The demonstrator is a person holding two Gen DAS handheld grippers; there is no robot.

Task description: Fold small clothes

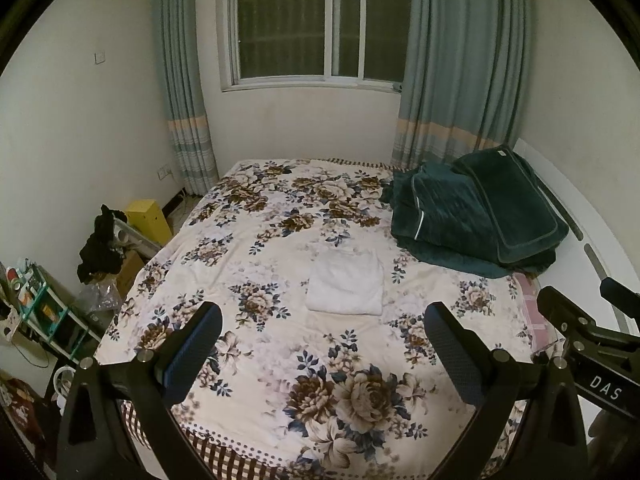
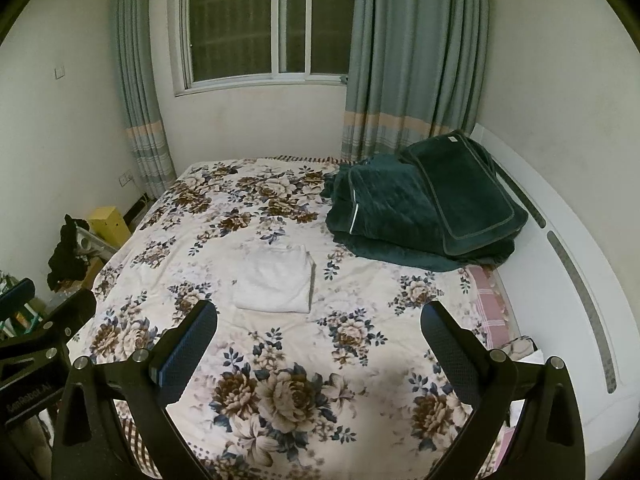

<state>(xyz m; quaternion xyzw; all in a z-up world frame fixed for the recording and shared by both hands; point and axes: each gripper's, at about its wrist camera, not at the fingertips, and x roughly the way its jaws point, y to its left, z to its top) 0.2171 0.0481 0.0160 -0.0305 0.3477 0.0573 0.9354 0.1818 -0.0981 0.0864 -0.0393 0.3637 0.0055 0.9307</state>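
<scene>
A small white garment [image 1: 346,282] lies folded into a neat rectangle in the middle of the floral bedspread [image 1: 280,216]; it also shows in the right wrist view [image 2: 276,280]. My left gripper [image 1: 324,320] is open and empty, held above the near part of the bed, short of the garment. My right gripper [image 2: 320,316] is open and empty, also held back over the near part of the bed. The right gripper's body shows at the right edge of the left wrist view [image 1: 592,336], and the left gripper's body shows at the left edge of the right wrist view [image 2: 36,332].
A pile of dark green quilted bedding [image 1: 476,212] lies at the bed's far right, against a white headboard [image 2: 560,248]. Left of the bed are a yellow box [image 1: 150,220], dark clothes [image 1: 100,248] and a cluttered shelf [image 1: 40,308]. A curtained window [image 1: 320,24] is behind.
</scene>
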